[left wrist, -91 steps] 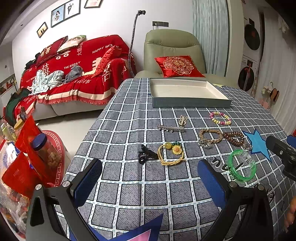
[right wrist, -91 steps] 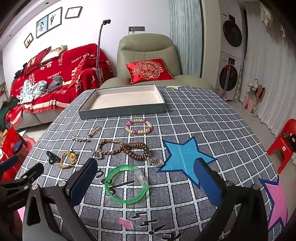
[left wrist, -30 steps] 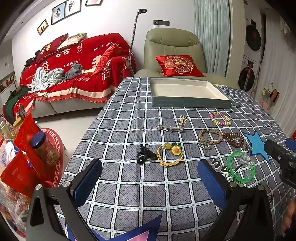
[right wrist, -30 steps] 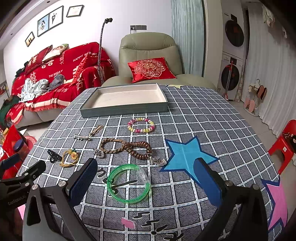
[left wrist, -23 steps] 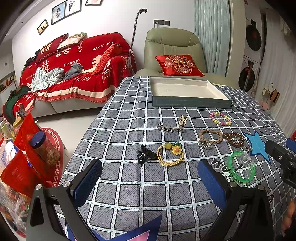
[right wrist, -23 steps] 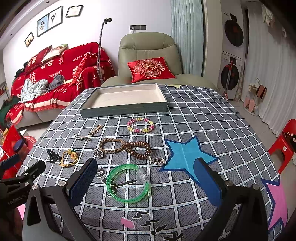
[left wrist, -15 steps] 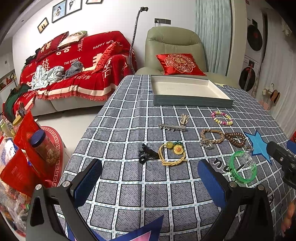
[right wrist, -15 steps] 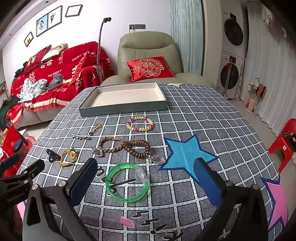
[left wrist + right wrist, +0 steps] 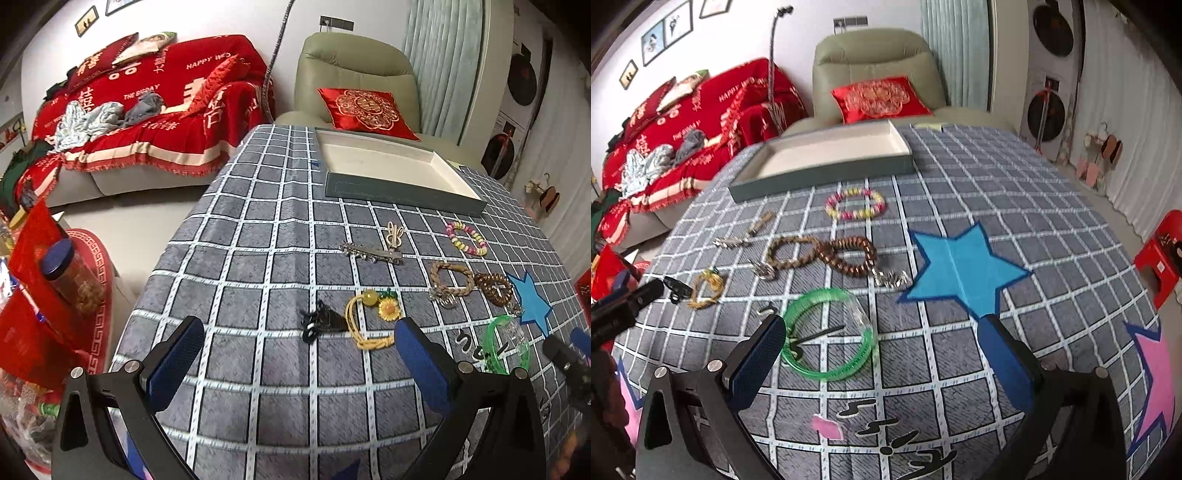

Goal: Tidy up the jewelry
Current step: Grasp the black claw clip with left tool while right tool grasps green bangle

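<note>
Jewelry lies on a checked tablecloth before a shallow grey tray (image 9: 402, 192) with a white inside (image 9: 827, 173). My left gripper (image 9: 299, 354) is open and empty, just short of a black clip (image 9: 321, 321) and a yellow cord with a sunflower charm (image 9: 369, 317). My right gripper (image 9: 882, 354) is open and empty, its left finger at the near edge of a green bangle (image 9: 831, 334). Further off lie a braided bracelet (image 9: 792, 251), a brown bead bracelet (image 9: 849, 254), a pastel bead bracelet (image 9: 855, 203) and a silver hair clip (image 9: 371, 253).
The table's left edge (image 9: 162, 254) drops to the floor, with a jar (image 9: 70, 277) and red bags below. A green armchair (image 9: 354, 85) and a red sofa (image 9: 147, 110) stand behind. A red stool (image 9: 1160, 251) is at the right.
Both grippers have moved forward and lower over the table. The left one now nears the black clip and yellow cord; the right one nears the green bangle. Nothing was picked up.
</note>
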Available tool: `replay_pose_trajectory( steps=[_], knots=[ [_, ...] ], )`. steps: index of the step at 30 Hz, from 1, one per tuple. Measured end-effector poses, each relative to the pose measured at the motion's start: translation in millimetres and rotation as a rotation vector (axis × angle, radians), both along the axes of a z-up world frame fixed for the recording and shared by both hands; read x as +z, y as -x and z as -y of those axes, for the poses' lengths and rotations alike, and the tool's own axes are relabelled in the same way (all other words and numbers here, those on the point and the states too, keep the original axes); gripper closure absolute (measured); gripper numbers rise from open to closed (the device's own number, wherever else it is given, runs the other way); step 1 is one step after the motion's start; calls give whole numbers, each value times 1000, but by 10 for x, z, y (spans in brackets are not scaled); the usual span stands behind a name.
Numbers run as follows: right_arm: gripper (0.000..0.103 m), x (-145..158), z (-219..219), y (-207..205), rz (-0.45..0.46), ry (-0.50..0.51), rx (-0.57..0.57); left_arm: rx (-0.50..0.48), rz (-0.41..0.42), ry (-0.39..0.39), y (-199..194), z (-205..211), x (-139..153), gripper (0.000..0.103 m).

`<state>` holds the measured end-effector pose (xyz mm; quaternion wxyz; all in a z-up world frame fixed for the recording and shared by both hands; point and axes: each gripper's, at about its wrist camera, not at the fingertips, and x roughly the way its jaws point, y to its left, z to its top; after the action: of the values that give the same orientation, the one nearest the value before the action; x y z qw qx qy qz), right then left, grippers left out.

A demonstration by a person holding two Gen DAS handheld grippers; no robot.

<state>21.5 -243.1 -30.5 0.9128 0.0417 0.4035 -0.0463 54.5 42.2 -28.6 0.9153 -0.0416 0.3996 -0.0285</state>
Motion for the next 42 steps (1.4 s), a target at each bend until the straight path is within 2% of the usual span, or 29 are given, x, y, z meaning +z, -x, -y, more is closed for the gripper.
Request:
replay_pose_trajectory(
  steps=[8,13,16,18,19,21,22,23,25,26,27,29,31,37,42],
  knots=[
    [0,-194,21,-163,-94,-19,12,-39,-39,15,-185,-10,-118,1],
    [1,-269,2,-223,-122,-12,22,-24,-69,47,-253,-96,-193,1],
    [10,-322,-23,-262,-143,-10,28,-37,-88,57,-300,-105,-233,17],
    [22,-329,-53,-272,-140,13,29,-40,-101,64,-327,-103,-267,17],
    [25,-327,-67,-275,-142,20,32,-43,-101,63,-328,-101,-277,25],
    [32,-320,-106,-274,-140,37,44,-52,-102,69,-328,-85,-286,28],
    [34,-315,-125,-273,-139,40,54,-55,-99,69,-322,-81,-286,33],
    [38,-309,-140,-273,-140,42,60,-62,-95,69,-318,-71,-286,50],
    [48,-300,-170,-272,-137,47,69,-78,-93,73,-314,-56,-284,55],
    [58,-294,-183,-272,-135,48,73,-82,-89,67,-305,-45,-281,55],
    [74,-286,-195,-272,-133,49,75,-86,-82,59,-295,-35,-277,55],
    [88,-282,-198,-270,-135,43,74,-94,-71,61,-278,-37,-248,58],
    [88,-276,-175,-272,-137,18,73,-104,-60,74,-259,-50,-201,61],
    [89,-211,-35,-266,-127,-83,57,-129,-33,79,-232,-50,-15,61],
    [89,-50,53,-333,-103,-135,58,-147,-23,97,-285,-33,148,61]
  ],
)
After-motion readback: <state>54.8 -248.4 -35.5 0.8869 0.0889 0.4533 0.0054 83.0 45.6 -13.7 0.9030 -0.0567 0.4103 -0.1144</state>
